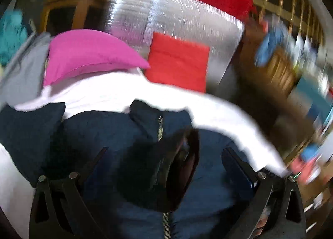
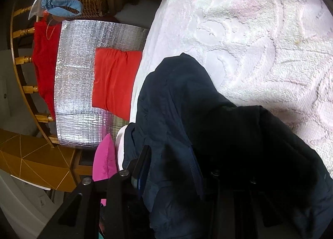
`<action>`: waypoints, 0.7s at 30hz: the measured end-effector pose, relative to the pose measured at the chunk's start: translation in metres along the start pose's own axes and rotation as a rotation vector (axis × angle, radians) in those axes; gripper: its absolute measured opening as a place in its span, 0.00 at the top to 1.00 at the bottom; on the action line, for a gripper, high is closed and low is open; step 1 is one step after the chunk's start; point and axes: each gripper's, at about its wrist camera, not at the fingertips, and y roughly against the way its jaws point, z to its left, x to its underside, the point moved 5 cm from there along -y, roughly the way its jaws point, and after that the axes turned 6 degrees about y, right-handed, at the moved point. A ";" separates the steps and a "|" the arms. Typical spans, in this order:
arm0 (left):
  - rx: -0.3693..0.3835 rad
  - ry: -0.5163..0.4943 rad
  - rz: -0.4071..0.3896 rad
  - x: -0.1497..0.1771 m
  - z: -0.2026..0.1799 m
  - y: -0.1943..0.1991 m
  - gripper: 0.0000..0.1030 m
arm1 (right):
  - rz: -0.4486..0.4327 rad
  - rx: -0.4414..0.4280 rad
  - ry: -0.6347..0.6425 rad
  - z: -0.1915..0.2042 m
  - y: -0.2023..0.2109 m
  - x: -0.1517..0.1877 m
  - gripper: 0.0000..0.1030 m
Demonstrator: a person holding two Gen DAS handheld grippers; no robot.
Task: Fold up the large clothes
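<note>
The navy jacket lies bunched between the left gripper's wide fingers; the right gripper pinches its cloth. No readable writing.

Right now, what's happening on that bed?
A person with a tool in each hand is folding a navy jacket on a white bedspread. The left tool stands open over the zipper area. The right tool is buried in jacket fabric, apparently gripping it. A red cushion and pink cushion lie beyond.

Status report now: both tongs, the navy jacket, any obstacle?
Left tongs open over navy jacket. Right tongs under jacket folds, grip unclear. Pink pillow lies beside it.
</note>
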 end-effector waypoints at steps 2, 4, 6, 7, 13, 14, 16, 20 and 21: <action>-0.065 -0.028 0.043 0.010 -0.001 -0.015 0.00 | -0.001 0.001 0.001 0.000 0.000 0.000 0.60; -0.105 -0.009 0.079 0.014 0.006 -0.027 0.00 | -0.002 0.004 0.004 0.001 0.000 0.000 0.60; -0.131 0.062 0.102 0.014 0.026 -0.034 0.00 | -0.004 0.006 0.008 0.002 0.000 0.000 0.60; -0.129 0.099 0.102 0.014 0.036 -0.033 0.00 | -0.004 0.007 0.009 0.002 0.000 0.000 0.60; -0.170 0.242 0.054 -0.001 0.079 -0.017 0.00 | -0.007 0.013 0.018 0.003 0.001 0.001 0.60; -0.165 0.273 0.055 -0.003 0.086 -0.014 0.00 | -0.008 0.014 0.019 0.004 0.002 0.001 0.60; -0.155 0.317 0.049 -0.006 0.094 -0.009 0.00 | -0.011 0.021 0.032 0.005 0.002 0.003 0.60; -0.107 0.373 0.017 -0.023 0.112 0.019 0.00 | -0.034 0.045 0.108 0.013 0.003 0.004 0.60; -0.098 0.369 0.014 -0.027 0.118 0.027 0.00 | -0.040 0.054 0.140 0.017 0.004 0.004 0.60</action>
